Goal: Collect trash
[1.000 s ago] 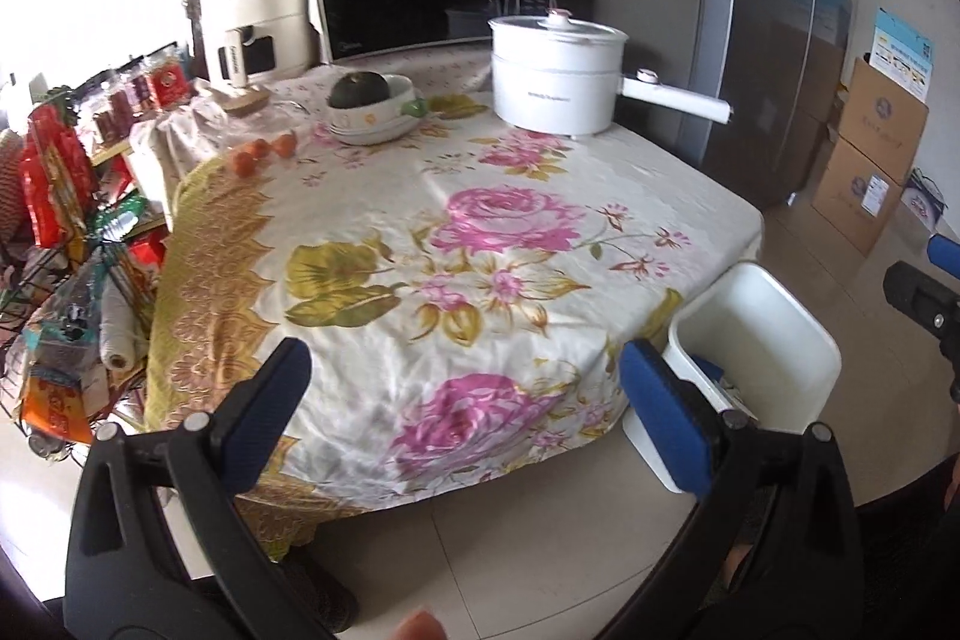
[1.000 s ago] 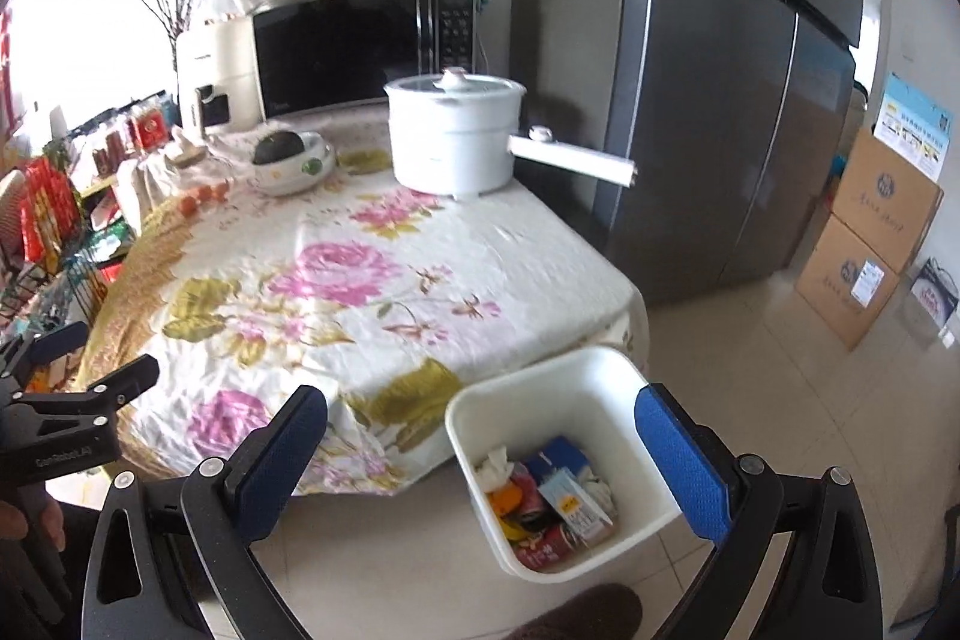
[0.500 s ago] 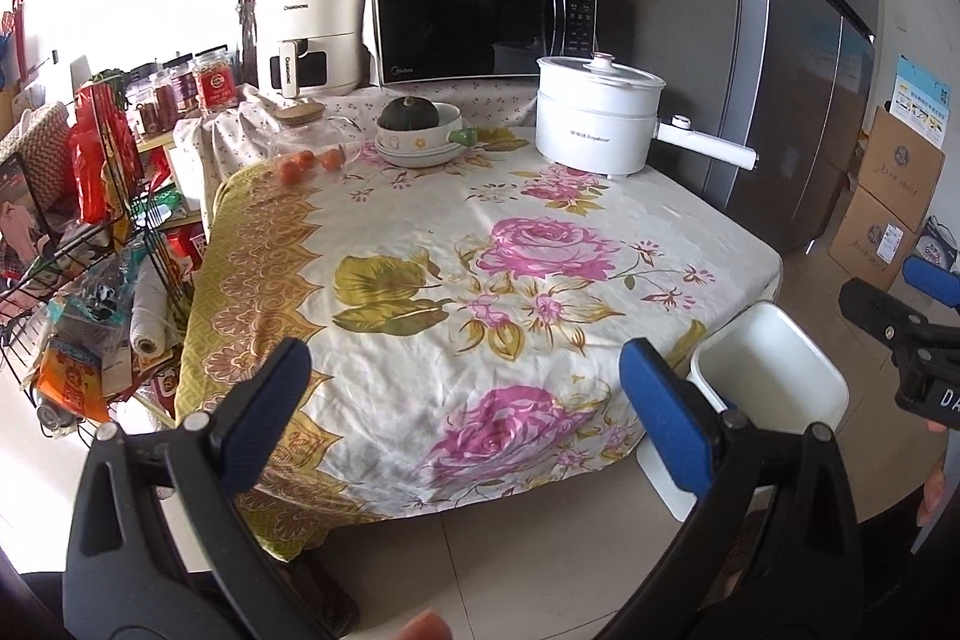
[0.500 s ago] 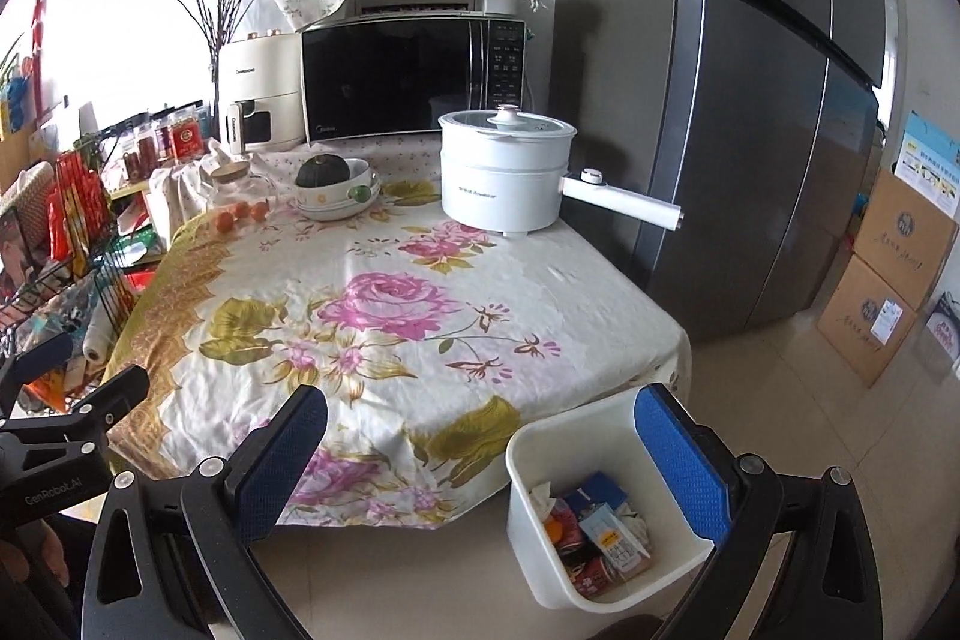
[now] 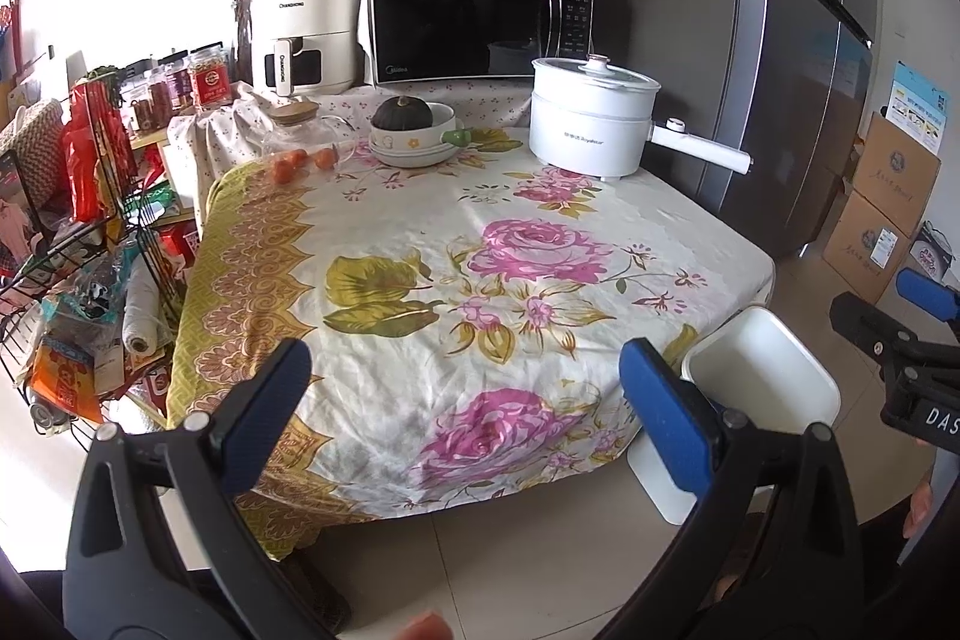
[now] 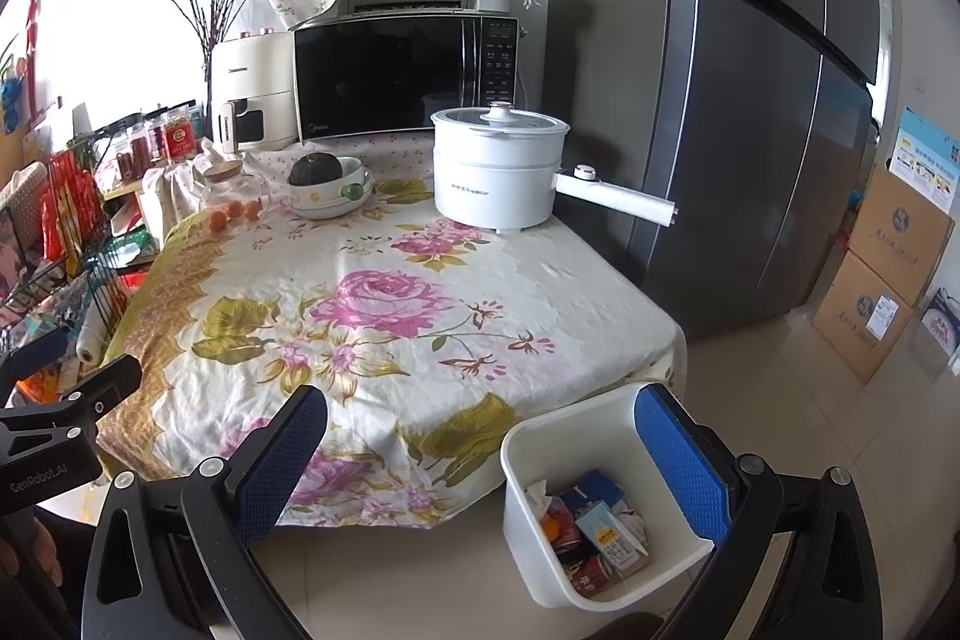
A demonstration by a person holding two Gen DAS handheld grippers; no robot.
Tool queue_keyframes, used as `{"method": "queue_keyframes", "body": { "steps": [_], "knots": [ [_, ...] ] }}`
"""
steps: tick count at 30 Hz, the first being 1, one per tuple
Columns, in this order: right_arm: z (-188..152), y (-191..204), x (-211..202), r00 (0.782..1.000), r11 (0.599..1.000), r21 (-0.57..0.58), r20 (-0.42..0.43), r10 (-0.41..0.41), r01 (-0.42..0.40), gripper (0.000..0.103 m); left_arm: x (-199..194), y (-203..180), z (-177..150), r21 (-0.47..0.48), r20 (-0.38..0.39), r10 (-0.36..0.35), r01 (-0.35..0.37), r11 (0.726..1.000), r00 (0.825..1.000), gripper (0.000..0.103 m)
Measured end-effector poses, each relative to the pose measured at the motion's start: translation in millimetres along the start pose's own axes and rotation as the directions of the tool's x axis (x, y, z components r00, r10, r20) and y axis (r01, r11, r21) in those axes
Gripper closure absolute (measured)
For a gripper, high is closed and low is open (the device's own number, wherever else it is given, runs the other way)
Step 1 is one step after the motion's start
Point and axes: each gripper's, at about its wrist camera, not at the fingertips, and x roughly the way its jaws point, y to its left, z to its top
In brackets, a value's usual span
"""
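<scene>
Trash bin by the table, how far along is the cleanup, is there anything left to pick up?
Done: the white bin on the floor at the table's corner already holds wrappers, cartons and crumpled paper. In hand: nothing; the left gripper and right gripper are both open and empty. Left: no loose trash shows on the floral tablecloth; only the pot, bowl and fruit remain. It looks essentially finished.

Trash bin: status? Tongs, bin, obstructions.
Left tongs and right tongs open, empty. White bin on floor at table corner, trash inside. Nothing blocking.
</scene>
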Motion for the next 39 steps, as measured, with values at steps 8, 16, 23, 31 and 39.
{"method": "queue_keyframes", "body": {
  "steps": [8,16,23,31,39],
  "knots": [
    [1.5,-0.7,-0.8,1.000,1.000,-0.003,0.003,-0.005,0.005,0.000,-0.5,-1.3,0.5,0.001,0.001,-0.010,0.010,1.000,1.000,0.001],
    [2.0,-2.0,-1.3,1.000,1.000,-0.002,0.005,-0.003,0.003,0.000,0.0,-2.7,-0.3,0.003,-0.005,-0.014,0.014,1.000,1.000,0.001],
    [1.6,-2.9,-0.2,1.000,1.000,-0.003,0.005,-0.001,0.001,0.000,0.6,-4.3,-0.8,0.007,-0.008,-0.020,0.020,1.000,1.000,0.001],
    [1.6,-3.0,-0.2,1.000,1.000,-0.004,0.005,-0.001,0.001,0.000,0.4,-4.0,-0.5,0.003,-0.012,-0.026,0.026,1.000,1.000,0.001],
    [1.5,-2.7,-0.2,1.000,1.000,-0.002,0.004,0.000,0.000,0.000,0.3,-3.9,-0.6,0.002,-0.013,-0.027,0.027,1.000,1.000,0.001]
  ]
}}
